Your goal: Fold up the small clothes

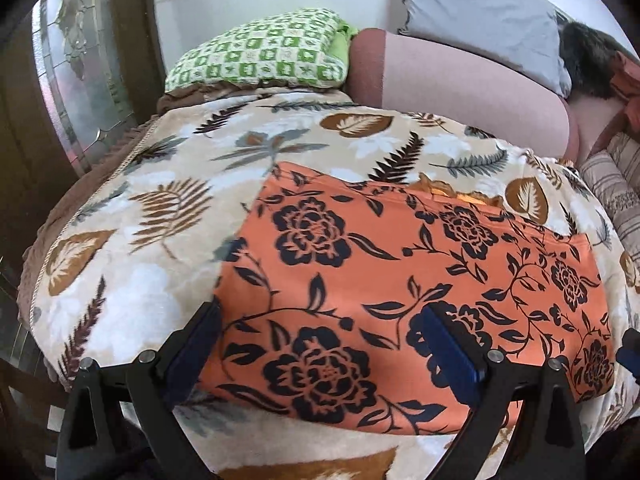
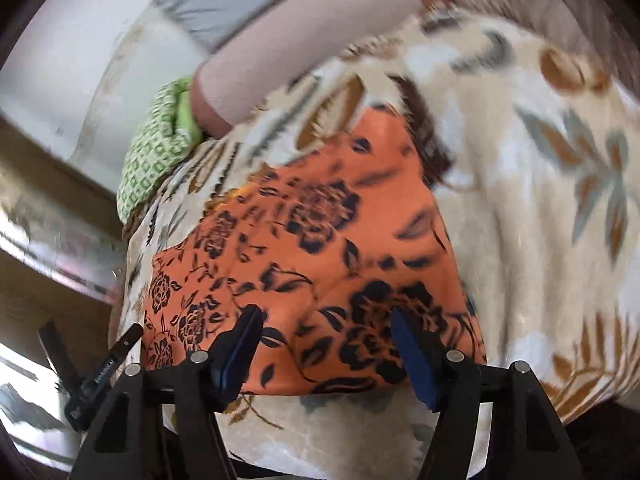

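Here: orange floral garment [image 1: 400, 280], folded into a flat rectangle, spread on a leaf-print blanket [image 1: 140, 208] over a bed. Left gripper [image 1: 320, 344] above the garment's near edge, jaws spread wide, nothing pinched; cloth lying flat beneath the gap, left finger [image 1: 196, 344] at the garment's left edge, right finger [image 1: 452, 348] over the black rose print. Right gripper [image 2: 324, 344] likewise over the near edge of the same garment [image 2: 320, 240], jaws spread, no cloth between the pads; blue pads [image 2: 240, 344] visible on both inner faces. Right wrist view motion-blurred, details of the blanket [image 2: 540, 200] soft.

Beyond the jaws, far side of the garment: small gold frilled edge [image 1: 452, 194] poking out from the fold. Further beyond: green checked pillow [image 1: 264, 52], pink bolster [image 1: 460, 92] just right of it, grey pillow [image 1: 480, 16] behind the bolster. Right of the left jaws, at the frame edge: striped cushion [image 1: 612, 184]. Left of the right jaws: part of the other gripper, a black finger [image 2: 100, 368], off the garment's left side.
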`<state>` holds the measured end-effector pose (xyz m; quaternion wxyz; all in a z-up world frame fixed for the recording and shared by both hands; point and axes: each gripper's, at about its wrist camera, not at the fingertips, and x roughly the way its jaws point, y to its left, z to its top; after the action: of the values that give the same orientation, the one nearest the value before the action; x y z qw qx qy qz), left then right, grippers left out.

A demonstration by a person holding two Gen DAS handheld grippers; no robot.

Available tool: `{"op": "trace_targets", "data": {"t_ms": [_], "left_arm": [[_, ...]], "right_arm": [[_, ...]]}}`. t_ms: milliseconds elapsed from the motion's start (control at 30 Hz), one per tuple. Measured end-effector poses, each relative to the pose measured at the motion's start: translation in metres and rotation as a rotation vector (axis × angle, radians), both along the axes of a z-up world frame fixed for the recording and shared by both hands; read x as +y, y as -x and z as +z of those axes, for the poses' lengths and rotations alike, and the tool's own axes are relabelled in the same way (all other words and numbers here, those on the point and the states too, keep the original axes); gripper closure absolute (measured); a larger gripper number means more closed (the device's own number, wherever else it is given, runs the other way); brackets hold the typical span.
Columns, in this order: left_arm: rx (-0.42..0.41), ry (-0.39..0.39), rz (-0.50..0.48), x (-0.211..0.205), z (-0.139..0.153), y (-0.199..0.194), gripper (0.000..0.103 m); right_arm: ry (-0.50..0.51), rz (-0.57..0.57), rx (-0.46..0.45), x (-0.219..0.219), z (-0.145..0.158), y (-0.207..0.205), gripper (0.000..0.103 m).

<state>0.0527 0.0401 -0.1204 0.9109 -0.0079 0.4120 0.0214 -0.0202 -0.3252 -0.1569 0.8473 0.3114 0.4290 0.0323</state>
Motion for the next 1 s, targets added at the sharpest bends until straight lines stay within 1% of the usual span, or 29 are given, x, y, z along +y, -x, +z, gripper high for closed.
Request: {"op": "trace_targets", "data": {"t_ms": [33, 100, 133, 167, 200, 233, 267, 333, 400, 433, 467, 500, 533, 567, 667, 733, 767, 800, 867, 900, 933, 967, 1000], "left_arm": [[-0.004, 0.008, 0.009, 0.004, 0.002, 0.002, 0.004], [-0.003, 0.017, 0.024, 0.012, 0.005, 0.006, 0.004], [0.005, 0.019, 0.027, 0.014, 0.005, 0.008, 0.004], [0.010, 0.018, 0.026, 0.017, 0.005, 0.010, 0.004], [0.006, 0.012, 0.028, 0.019, 0.005, 0.012, 0.004], [0.001, -0.001, 0.038, 0.022, 0.005, 0.014, 0.004], [0.006, -0.008, 0.047, 0.024, 0.003, 0.014, 0.004], [0.021, 0.003, 0.056, 0.029, -0.002, 0.013, 0.004], [0.033, 0.002, 0.069, 0.031, -0.008, 0.009, 0.004], [0.048, 0.000, 0.067, 0.030, -0.014, 0.006, 0.004], [0.072, -0.009, 0.064, 0.029, -0.022, 0.002, 0.004], [0.097, -0.023, 0.057, 0.027, -0.030, -0.002, 0.004], [0.126, -0.041, 0.048, 0.026, -0.038, -0.006, 0.004], [0.140, -0.053, 0.040, 0.025, -0.043, -0.008, 0.004], [0.147, -0.039, 0.046, 0.026, -0.049, -0.011, 0.004], [0.133, -0.026, 0.049, 0.027, -0.045, -0.013, 0.004], [0.115, -0.018, 0.054, 0.029, -0.041, -0.013, 0.004], [0.100, -0.010, 0.059, 0.031, -0.038, -0.012, 0.004], [0.074, 0.016, 0.064, 0.035, -0.034, -0.012, 0.004], [0.077, 0.020, 0.061, 0.035, -0.036, -0.013, 0.004], [0.099, 0.008, 0.064, 0.036, -0.042, -0.017, 0.004], [0.129, -0.016, 0.077, 0.037, -0.050, -0.021, 0.004], [0.154, -0.030, 0.085, 0.039, -0.057, -0.023, 0.004]], "right_arm": [[-0.024, 0.011, 0.012, 0.001, -0.010, -0.005, 0.027], [-0.031, 0.003, 0.121, -0.002, -0.046, -0.018, 0.027], [-0.055, -0.013, 0.141, -0.005, -0.061, -0.020, 0.029], [-0.067, -0.035, 0.106, -0.007, -0.054, -0.014, 0.029], [-0.085, -0.043, 0.100, -0.009, -0.046, -0.011, 0.029], [-0.104, -0.033, 0.077, -0.007, -0.036, -0.011, 0.029], [-0.099, -0.022, 0.051, -0.005, -0.028, -0.012, 0.029], [-0.075, -0.015, -0.004, -0.001, -0.012, -0.014, 0.029], [-0.095, 0.011, -0.017, 0.002, -0.014, -0.020, 0.027], [-0.085, 0.025, 0.019, 0.004, -0.025, -0.025, 0.026], [-0.046, 0.022, 0.134, 0.004, -0.043, -0.033, 0.026], [-0.037, 0.026, 0.193, 0.001, -0.050, -0.038, 0.026], [-0.029, 0.030, 0.164, 0.001, -0.046, -0.038, 0.026], [-0.018, 0.033, 0.142, 0.003, -0.035, -0.040, 0.026], [0.014, 0.079, 0.046, 0.017, 0.001, -0.059, 0.026], [0.022, 0.128, 0.010, 0.026, 0.019, -0.076, 0.026], [0.009, 0.165, -0.006, 0.032, 0.023, -0.091, 0.026], [0.001, 0.183, -0.010, 0.035, 0.022, -0.102, 0.026], [-0.026, 0.198, 0.023, 0.044, 0.005, -0.129, 0.026], [-0.037, 0.201, 0.041, 0.042, -0.008, -0.139, 0.026], [-0.021, 0.188, 0.100, 0.042, -0.034, -0.155, 0.026], [-0.022, 0.154, 0.179, 0.039, -0.055, -0.163, 0.027], [-0.047, 0.129, 0.184, 0.036, -0.061, -0.164, 0.028]]}}
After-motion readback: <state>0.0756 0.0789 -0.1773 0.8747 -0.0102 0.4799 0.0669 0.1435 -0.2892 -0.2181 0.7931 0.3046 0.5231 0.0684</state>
